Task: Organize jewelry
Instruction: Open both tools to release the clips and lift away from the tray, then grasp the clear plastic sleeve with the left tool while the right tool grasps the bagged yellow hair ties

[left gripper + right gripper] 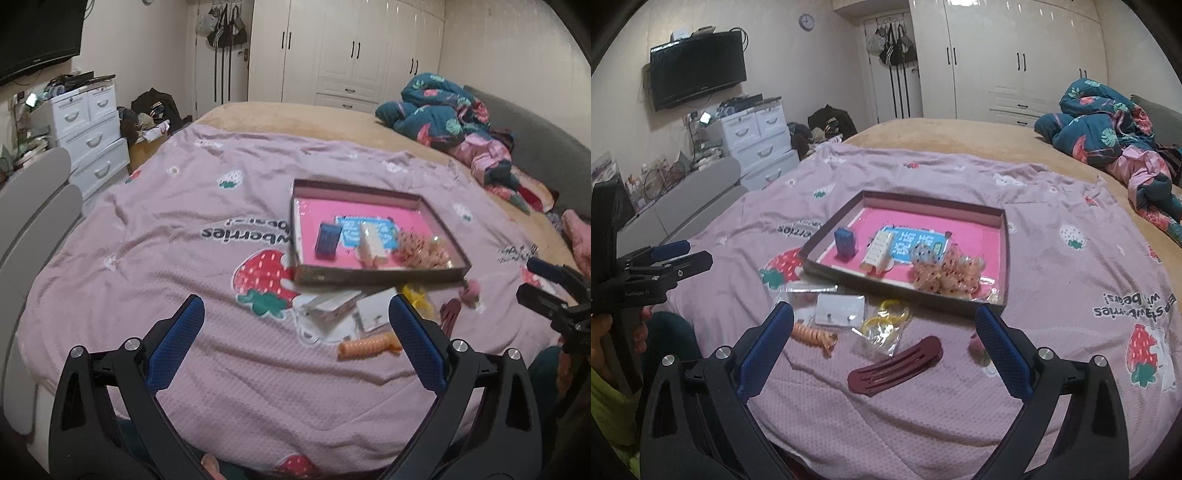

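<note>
Pink bedspread with strawberry prints carries everything we see, and the shallow cardboard tray with its pink floor serves as our landmark. Inside the tray, from left to right, stand a small blue box, a cream box and a heap of pale beaded pieces.

From the right wrist view we make out clearly what lies on the spread in front of the tray: an orange spiral hair tie furthest left, a white card in a clear sleeve, a yellow piece in a plastic bag, a dark red hair clip, and a small pink item partly hidden by a finger. The left wrist view blurs most of these; there the orange spiral hair tie is the plainest, and the tray sits ahead, right of centre.

Our left gripper has its jaws spread wide and empty above the spread, left of the tray's near corner. Our right gripper is likewise released wide, holding nothing, its jaws bracketing the loose pieces before the tray.
</note>
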`<state>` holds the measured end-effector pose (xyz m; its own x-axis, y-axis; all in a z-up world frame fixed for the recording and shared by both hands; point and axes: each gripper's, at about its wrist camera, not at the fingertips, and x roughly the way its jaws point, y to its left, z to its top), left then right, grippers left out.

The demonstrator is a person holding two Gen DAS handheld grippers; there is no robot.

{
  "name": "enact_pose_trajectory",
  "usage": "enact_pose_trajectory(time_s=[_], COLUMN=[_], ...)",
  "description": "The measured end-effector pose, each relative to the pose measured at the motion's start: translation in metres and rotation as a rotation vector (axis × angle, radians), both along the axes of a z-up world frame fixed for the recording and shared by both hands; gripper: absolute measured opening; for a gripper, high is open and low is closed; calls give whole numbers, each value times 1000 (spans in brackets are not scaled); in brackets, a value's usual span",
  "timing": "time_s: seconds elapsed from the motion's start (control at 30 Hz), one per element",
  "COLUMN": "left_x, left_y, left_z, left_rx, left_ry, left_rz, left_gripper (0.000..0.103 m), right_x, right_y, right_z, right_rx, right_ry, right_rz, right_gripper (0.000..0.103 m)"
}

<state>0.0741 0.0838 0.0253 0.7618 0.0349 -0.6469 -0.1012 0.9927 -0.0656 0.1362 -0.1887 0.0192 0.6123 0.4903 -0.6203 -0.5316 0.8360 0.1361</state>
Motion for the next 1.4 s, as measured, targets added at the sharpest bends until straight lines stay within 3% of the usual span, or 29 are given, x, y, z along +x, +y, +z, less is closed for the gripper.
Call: enact_pose_trajectory(time_s=[0.2,0.7,1.03,1.1,1.3,1.4], left_x=[2,21,54,63,82,91], left_y=[2,8,0,-2,-6,-9], left_z=[-16,-44,-67,-73,-82,-85], left_rx=[33,27,83,78,91,87], left_ry=[44,122,188,211,246,262], left_rz=[4,5,-39,-62,-95,-113], left_gripper=[93,93,93,93,93,88], right_x=[2,9,26,33,50,55], right_y=[10,43,63,65,67,67], right_z=[-12,-43,-73,-79,-92,-96], right_rx=[-14,-65,-141,-142,-125,-135], right_ry=[27,86,115,129,193,205], right_rz=[24,96,95,91,85,73], right_gripper=[98,98,97,89,81,76])
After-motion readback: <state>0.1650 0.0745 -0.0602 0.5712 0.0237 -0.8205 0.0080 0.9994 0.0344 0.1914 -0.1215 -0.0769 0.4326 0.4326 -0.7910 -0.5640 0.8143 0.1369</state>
